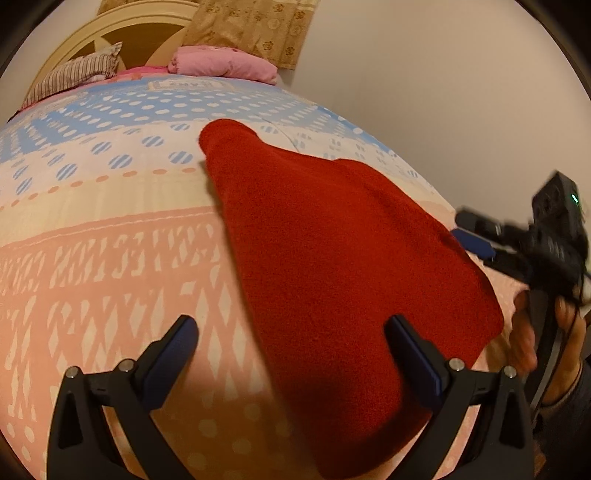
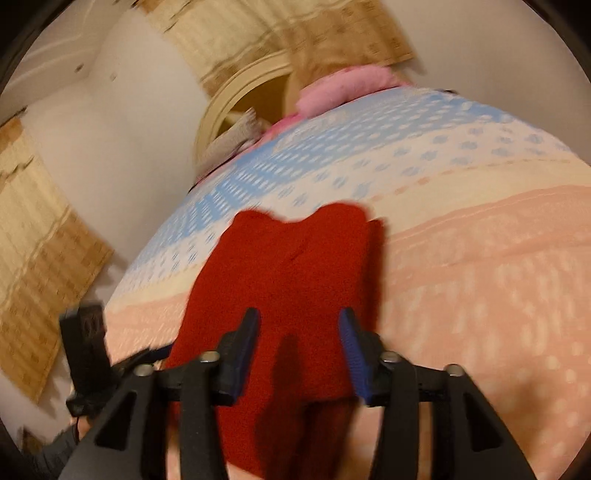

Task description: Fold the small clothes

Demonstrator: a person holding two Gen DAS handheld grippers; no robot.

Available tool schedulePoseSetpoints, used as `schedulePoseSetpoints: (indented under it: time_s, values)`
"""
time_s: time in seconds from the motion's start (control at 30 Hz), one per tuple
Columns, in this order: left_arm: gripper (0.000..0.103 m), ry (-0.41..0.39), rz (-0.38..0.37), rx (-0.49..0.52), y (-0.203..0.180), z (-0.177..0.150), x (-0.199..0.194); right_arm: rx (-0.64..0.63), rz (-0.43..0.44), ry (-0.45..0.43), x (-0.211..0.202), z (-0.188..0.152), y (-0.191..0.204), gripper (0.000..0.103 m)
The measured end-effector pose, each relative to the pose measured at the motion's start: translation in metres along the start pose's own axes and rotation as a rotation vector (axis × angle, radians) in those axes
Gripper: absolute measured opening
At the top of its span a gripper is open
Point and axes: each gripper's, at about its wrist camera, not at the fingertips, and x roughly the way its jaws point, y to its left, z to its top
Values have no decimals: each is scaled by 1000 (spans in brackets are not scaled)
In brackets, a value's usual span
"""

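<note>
So there's a bed (image 1: 110, 258) taking up pretty much the whole scene, covered in a sheet that goes from pink lattice print near the cameras to cream, then blue with dots up toward the headboard (image 1: 122, 29). A folded pink blanket (image 1: 221, 64) and a striped pillow (image 1: 74, 75) sit at that far end, with a patterned curtain (image 1: 255, 26) hanging on the wall behind. The red garment (image 1: 332, 277) lies flat on the sheet, folded into a long narrow shape. Its long axis runs from the near edge of the bed up toward the headboard, and the far end shows two rounded lobes in the right wrist view, resting about where the cream band meets the blue. The left tongs (image 1: 291, 343) are spread wide and released, hovering over the near part of the garment with one finger over the red fabric and the other over bare sheet. The right tongs (image 2: 297, 332) are also released, jaws apart over the garment's near end with nothing pinched between them; that view is motion-blurred. A hand (image 1: 546, 332) grips the right tool's handle at the bed's edge.
</note>
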Motion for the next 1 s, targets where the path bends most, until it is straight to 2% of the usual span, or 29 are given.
schedulePoseSetpoints:
  time_s: [0.1, 0.2, 0.27, 0.33, 0.47, 0.77, 0.9, 0.97, 1.0]
  values:
    - [103, 7, 13, 11, -3, 0, 1, 98, 10, 26, 14, 14, -23, 66]
    - [103, 15, 9, 4, -1, 0, 3, 115, -34, 93, 39, 20, -32, 66]
    - [103, 17, 6, 0, -1, -1, 3, 143, -11, 137, 53, 24, -39, 66]
    - [103, 18, 6, 1, -1, 0, 4, 162, 3, 140, 58, 27, -44, 66]
    - [103, 19, 0, -5, -1, 0, 5, 156, -4, 140, 74, 38, -44, 66]
    - [103, 21, -11, -10, 0, 0, 6, 169, 105, 151, 93, 45, -46, 66]
    - [103, 22, -17, -12, 1, 1, 7, 124, 127, 166, 103, 45, -35, 66]
    - [103, 21, -21, -13, 2, 1, 7, 97, 156, 178, 106, 43, -30, 64]
    - [103, 22, -22, -14, 2, 1, 7, 90, 173, 188, 107, 41, -29, 59]
